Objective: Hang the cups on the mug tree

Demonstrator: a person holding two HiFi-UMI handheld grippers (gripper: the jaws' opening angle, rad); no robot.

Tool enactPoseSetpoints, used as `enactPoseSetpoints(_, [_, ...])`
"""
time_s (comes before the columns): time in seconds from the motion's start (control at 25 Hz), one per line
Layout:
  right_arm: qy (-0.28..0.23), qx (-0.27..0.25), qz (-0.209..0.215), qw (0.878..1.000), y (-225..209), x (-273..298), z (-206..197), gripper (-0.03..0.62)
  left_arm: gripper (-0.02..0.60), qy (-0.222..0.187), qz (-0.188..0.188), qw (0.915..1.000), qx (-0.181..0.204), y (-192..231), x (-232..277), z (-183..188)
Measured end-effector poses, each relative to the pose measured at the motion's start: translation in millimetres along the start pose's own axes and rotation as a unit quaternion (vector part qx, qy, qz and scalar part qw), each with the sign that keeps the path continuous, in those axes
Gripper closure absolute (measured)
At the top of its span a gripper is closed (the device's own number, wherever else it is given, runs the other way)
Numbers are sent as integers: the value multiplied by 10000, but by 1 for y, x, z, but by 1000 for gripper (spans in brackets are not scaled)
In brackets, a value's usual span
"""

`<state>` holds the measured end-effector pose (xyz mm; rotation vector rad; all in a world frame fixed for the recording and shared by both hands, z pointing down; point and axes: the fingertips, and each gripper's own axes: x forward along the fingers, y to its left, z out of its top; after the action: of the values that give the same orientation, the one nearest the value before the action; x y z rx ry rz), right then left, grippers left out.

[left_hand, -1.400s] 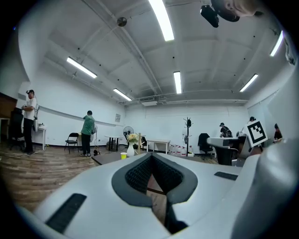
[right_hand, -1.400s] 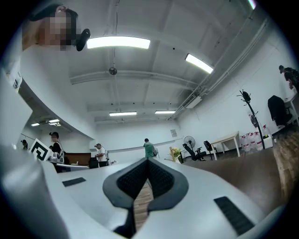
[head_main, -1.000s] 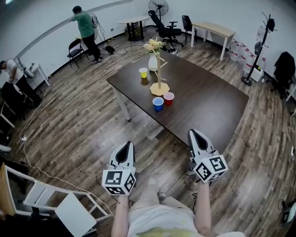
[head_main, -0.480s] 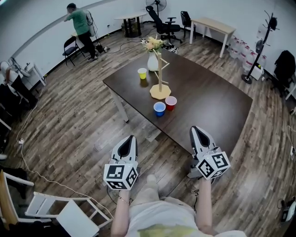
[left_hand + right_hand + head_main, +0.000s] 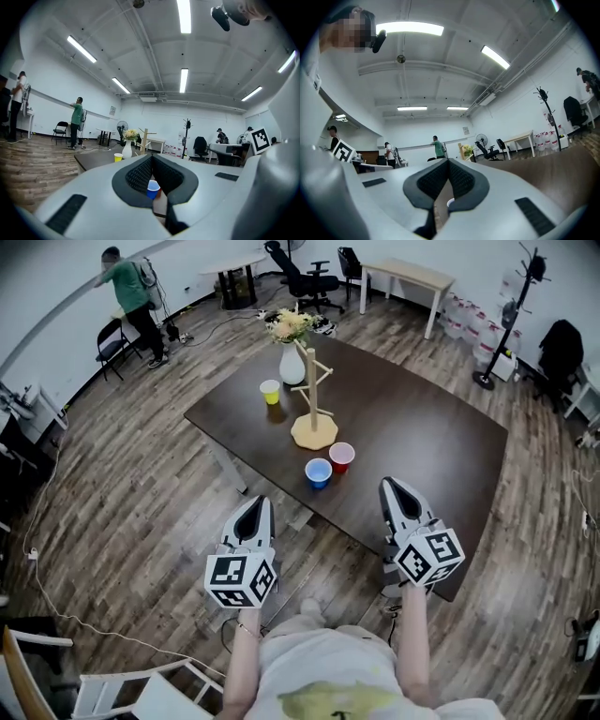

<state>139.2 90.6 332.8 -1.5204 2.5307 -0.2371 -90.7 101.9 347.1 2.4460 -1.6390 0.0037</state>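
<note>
On the dark table (image 5: 422, 442) a wooden mug tree (image 5: 312, 395) stands empty. A yellow cup (image 5: 270, 391) sits to its left beside a white vase (image 5: 292, 363) of flowers. A blue cup (image 5: 319, 472) and a red cup (image 5: 341, 457) stand side by side in front of the tree's base. My left gripper (image 5: 255, 504) hangs shut and empty over the floor, just short of the table's near edge. The right gripper (image 5: 390, 486) is shut and empty at that edge. The blue cup (image 5: 153, 189) shows through the hollow of the left gripper (image 5: 151, 157).
A person (image 5: 126, 292) stands at the far left wall by a black chair (image 5: 111, 338). An office chair (image 5: 302, 279), a light desk (image 5: 408, 277) and a coat rack (image 5: 511, 306) are at the back. A white folding chair (image 5: 122, 690) and a floor cable (image 5: 56, 606) lie near left.
The table and cups have come closer and lower in the head view. Both grippers have moved forward towards the table's near edge and stayed shut.
</note>
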Motion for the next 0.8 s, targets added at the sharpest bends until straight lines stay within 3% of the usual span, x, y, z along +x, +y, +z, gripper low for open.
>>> enactPoseSetpoints(0.4, [258,-163,-415,9987,-29,34,-26,572,558,216,-332,9992,-91,13,41,-14])
enactPoseSetpoints(0.8, [875,-268,-113,9957,-63,71,-81,572,558,500,-168,9979,-365,28,83,-41])
